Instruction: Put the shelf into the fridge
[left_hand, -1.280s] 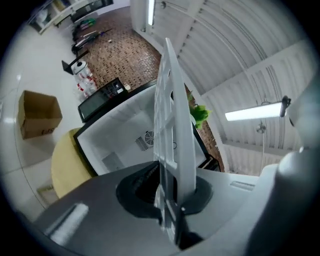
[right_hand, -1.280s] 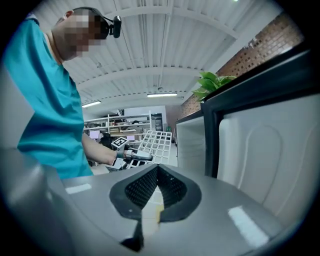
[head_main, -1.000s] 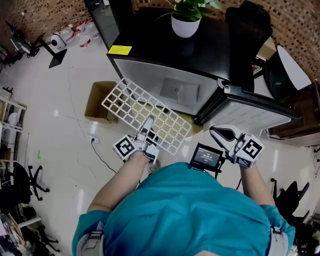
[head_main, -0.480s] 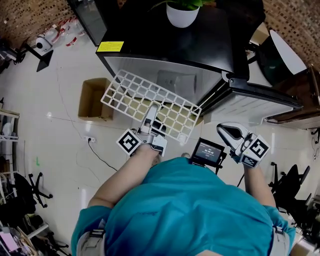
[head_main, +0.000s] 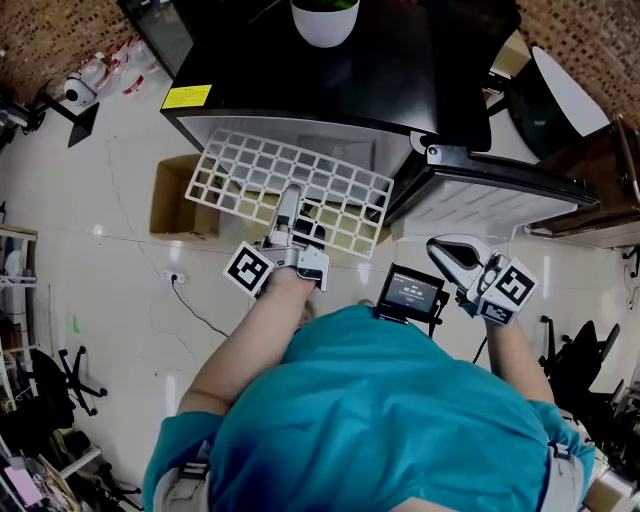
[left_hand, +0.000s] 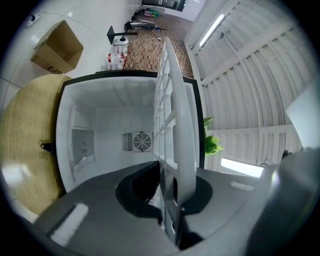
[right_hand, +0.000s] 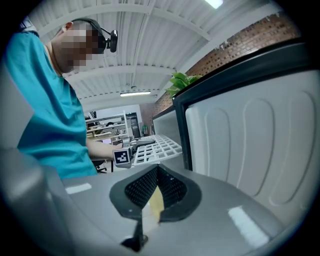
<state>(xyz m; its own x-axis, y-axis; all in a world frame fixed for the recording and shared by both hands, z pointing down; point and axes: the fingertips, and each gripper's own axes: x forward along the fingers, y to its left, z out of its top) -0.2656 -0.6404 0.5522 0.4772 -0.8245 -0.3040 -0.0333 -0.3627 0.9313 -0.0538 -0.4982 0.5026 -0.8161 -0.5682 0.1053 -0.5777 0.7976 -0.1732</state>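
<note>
1. Our left tongs (head_main: 288, 207) are clamped on the near edge of the white grid shelf (head_main: 300, 180).
2. Our right tongs (head_main: 448, 252) hang off to the side, jaws pressed together on nothing.
3. The shelf sits roughly level, its far edge right at the mouth of the open fridge (head_main: 400, 80).
4. The fridge door (head_main: 495, 205) stands swung out to the right, a potted plant (head_main: 325, 18) tops the fridge, and a cardboard box (head_main: 165, 205) lies on the floor to the left.

We stand in a workshop-like lab: brick wall (head_main: 590, 45), corrugated roof (left_hand: 250, 65), strip light (left_hand: 212, 30), cluttered shelving (right_hand: 107, 125), office chair (head_main: 45, 385).
</note>
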